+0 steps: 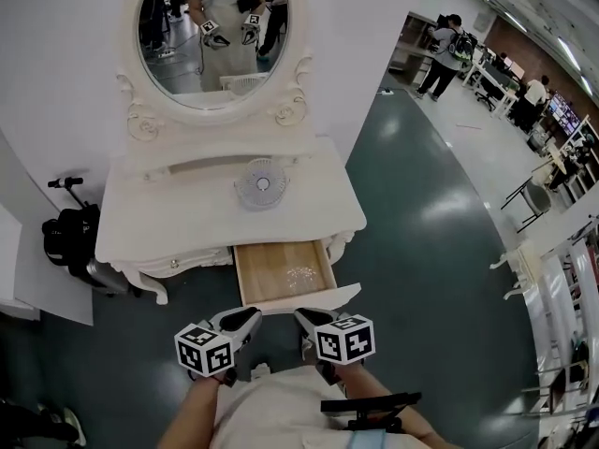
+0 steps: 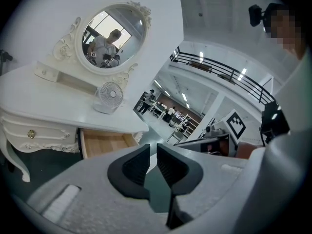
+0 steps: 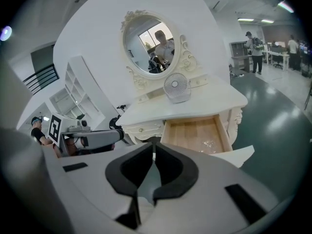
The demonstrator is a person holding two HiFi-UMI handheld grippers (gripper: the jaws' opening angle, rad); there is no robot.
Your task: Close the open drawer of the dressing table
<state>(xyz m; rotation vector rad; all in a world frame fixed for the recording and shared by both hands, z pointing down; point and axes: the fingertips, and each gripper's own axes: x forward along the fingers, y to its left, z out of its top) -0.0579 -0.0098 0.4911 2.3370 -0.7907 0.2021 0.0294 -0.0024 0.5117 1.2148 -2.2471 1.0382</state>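
Observation:
The white dressing table (image 1: 140,213) has its right-hand drawer (image 1: 284,271) pulled out, showing a bare wooden bottom. The drawer's white front panel (image 1: 309,299) faces me. Both grippers hover side by side just short of that panel. My left gripper (image 1: 248,318) sits toward the panel's left end, its jaws a narrow gap apart with nothing between them (image 2: 151,150). My right gripper (image 1: 307,316) is near the panel's middle, shut and empty (image 3: 153,147). The open drawer (image 2: 105,144) lies ahead-left in the left gripper view and straight ahead as the drawer (image 3: 196,134) in the right gripper view.
A small white fan (image 1: 261,184) stands on the tabletop under the oval mirror (image 1: 213,26). A black bag and a scooter (image 1: 70,232) rest on the floor to the table's left. White furniture (image 1: 519,260) stands at the right, and people (image 1: 451,50) stand far back.

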